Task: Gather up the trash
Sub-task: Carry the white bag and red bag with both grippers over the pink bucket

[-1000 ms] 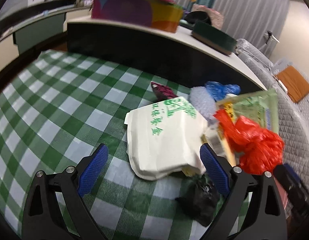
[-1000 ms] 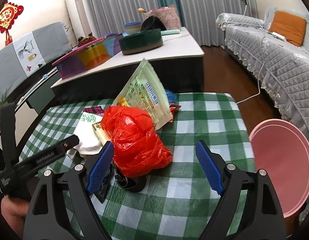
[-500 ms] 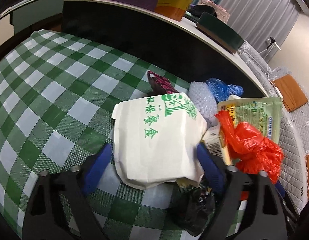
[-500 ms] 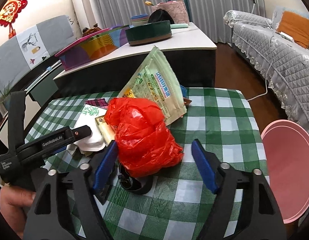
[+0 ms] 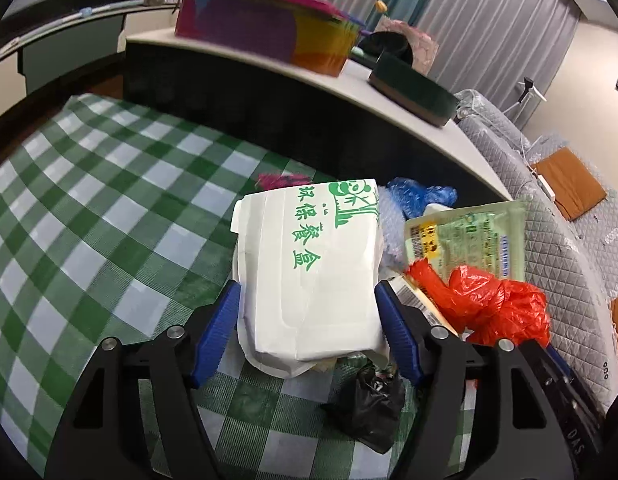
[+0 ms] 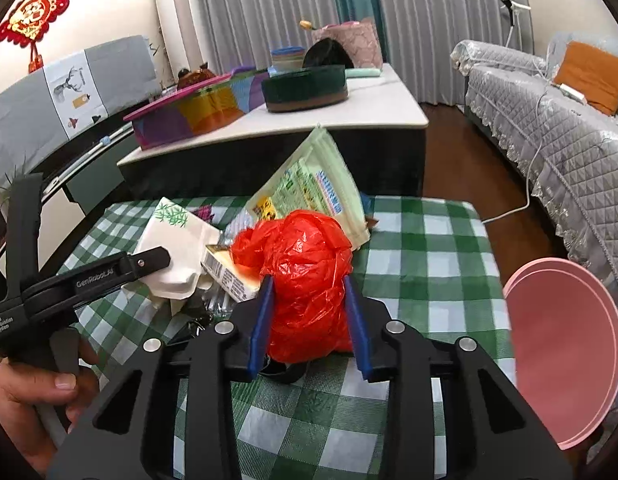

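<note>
A pile of trash lies on the green checked tablecloth (image 5: pixel 89 216). My left gripper (image 5: pixel 307 312) is shut on a white paper meal box with green print (image 5: pixel 309 264); the blue pads press both its sides. The box also shows in the right wrist view (image 6: pixel 177 248). My right gripper (image 6: pixel 309 312) is shut on a crumpled red plastic bag (image 6: pixel 305 272), which also shows in the left wrist view (image 5: pixel 489 300). A pale green snack packet (image 6: pixel 313 184), a black bag (image 5: pixel 369 404) and a blue bag (image 5: pixel 417 196) lie beside them.
A pink bin (image 6: pixel 565 360) stands off the table's right edge. Behind the table is a higher white counter (image 6: pixel 329 120) with a coloured box (image 5: pixel 261 28) and a dark green tray (image 6: pixel 305 88). A grey quilted sofa (image 6: pixel 557 128) is at the right.
Both grippers moved forward and closed: the left one onto the white meal box, the right one onto the red bag.
</note>
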Motion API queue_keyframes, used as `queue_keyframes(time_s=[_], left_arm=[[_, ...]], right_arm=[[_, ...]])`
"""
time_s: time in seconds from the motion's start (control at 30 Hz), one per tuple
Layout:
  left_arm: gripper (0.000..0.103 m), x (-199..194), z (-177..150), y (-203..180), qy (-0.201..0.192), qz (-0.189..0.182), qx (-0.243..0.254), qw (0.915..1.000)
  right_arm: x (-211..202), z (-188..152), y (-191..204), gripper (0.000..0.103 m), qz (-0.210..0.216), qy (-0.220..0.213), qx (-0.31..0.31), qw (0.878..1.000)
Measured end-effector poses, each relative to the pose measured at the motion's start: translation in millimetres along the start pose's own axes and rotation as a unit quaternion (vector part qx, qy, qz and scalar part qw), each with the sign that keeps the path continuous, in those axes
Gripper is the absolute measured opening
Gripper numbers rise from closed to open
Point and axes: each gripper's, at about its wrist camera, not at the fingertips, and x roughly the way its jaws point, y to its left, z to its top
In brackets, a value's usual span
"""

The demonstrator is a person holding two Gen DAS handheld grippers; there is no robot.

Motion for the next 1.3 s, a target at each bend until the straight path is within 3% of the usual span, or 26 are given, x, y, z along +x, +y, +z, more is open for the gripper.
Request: queue_keyframes(time_s=[0.6, 1.07, 1.3], left_arm=[[0.067, -77, -13, -16, -0.058, -0.008, 0.056, 0.9967], [0.067, -103, -34, -72, -0.075, -0.031, 0.122, 0.9892], [0.067, -100, -49, -118, -0.072, -0.043, 0.157, 0.984]], right_arm=[[-101, 10, -9, 0.032, -0.038, -0.052, -0.011, 0.998], [-159, 38, -87, 0.032, -0.081, -0.066, -0.003, 0.995], [-165, 28, -141, 0.032, -0.105, -0.081, 0.041, 0.99]])
